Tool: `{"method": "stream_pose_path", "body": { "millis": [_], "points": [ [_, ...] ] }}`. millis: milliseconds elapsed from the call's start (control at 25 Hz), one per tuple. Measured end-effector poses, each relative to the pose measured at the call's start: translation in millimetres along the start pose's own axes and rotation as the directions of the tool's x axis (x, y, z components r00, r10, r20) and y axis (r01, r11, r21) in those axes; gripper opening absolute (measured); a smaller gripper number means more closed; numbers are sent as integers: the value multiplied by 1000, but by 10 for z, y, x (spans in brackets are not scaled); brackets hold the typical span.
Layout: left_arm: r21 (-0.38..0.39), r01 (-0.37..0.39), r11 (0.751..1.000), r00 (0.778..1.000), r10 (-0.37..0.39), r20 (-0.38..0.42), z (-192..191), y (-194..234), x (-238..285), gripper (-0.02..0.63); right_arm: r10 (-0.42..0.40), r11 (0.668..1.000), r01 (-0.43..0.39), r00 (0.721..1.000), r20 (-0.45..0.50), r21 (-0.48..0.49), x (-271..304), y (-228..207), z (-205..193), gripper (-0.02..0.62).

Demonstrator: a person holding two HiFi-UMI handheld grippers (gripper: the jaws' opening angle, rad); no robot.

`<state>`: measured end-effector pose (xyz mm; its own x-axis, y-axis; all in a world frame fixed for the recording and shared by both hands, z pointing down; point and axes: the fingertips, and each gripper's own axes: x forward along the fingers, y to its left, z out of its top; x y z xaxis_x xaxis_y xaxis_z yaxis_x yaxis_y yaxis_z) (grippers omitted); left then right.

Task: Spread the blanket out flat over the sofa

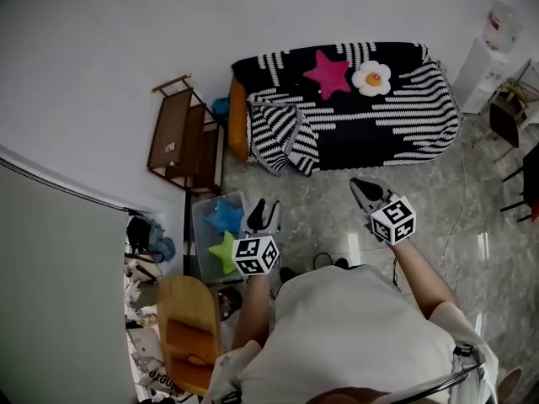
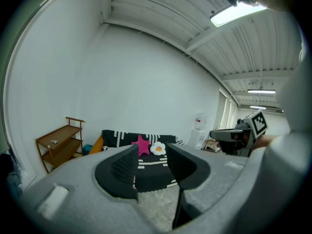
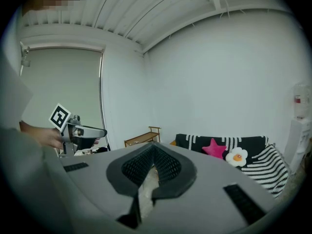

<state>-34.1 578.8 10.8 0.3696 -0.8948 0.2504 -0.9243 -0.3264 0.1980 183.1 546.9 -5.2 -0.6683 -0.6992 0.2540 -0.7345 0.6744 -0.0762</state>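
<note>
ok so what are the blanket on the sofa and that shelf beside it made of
Blanket: likely chunky knitted or crocheted yarn, matte, going by its ribbed black-and-white stripes. Shelf: apparently brown wood, smooth finish; laminate can't be ruled out.

The left arm point(image 1: 250, 310) and the right arm point(image 1: 424, 274) reach forward from the torso, held apart and roughly parallel. The left gripper point(image 1: 264, 212) points ahead, nearly level, with its jaws spread wide and nothing between them. The right gripper point(image 1: 362, 188) points the same way, its jaw tips together and empty.
</note>
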Motion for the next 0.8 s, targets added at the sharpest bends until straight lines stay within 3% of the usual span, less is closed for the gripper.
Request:
{"method": "stream_pose_path", "body": {
  "millis": [480, 800],
  "points": [
    [-13, -37, 999, 999, 36, -29, -141, -165, 21, 181, 30, 999, -29, 999, -34, 27, -80, -148, -216, 3],
    [-26, -11, 1000, 999, 10, -45, -122, 54, 223, 181, -4, 999, 7, 999, -50, 50, 163, -233, -236, 3]
  ]
}}
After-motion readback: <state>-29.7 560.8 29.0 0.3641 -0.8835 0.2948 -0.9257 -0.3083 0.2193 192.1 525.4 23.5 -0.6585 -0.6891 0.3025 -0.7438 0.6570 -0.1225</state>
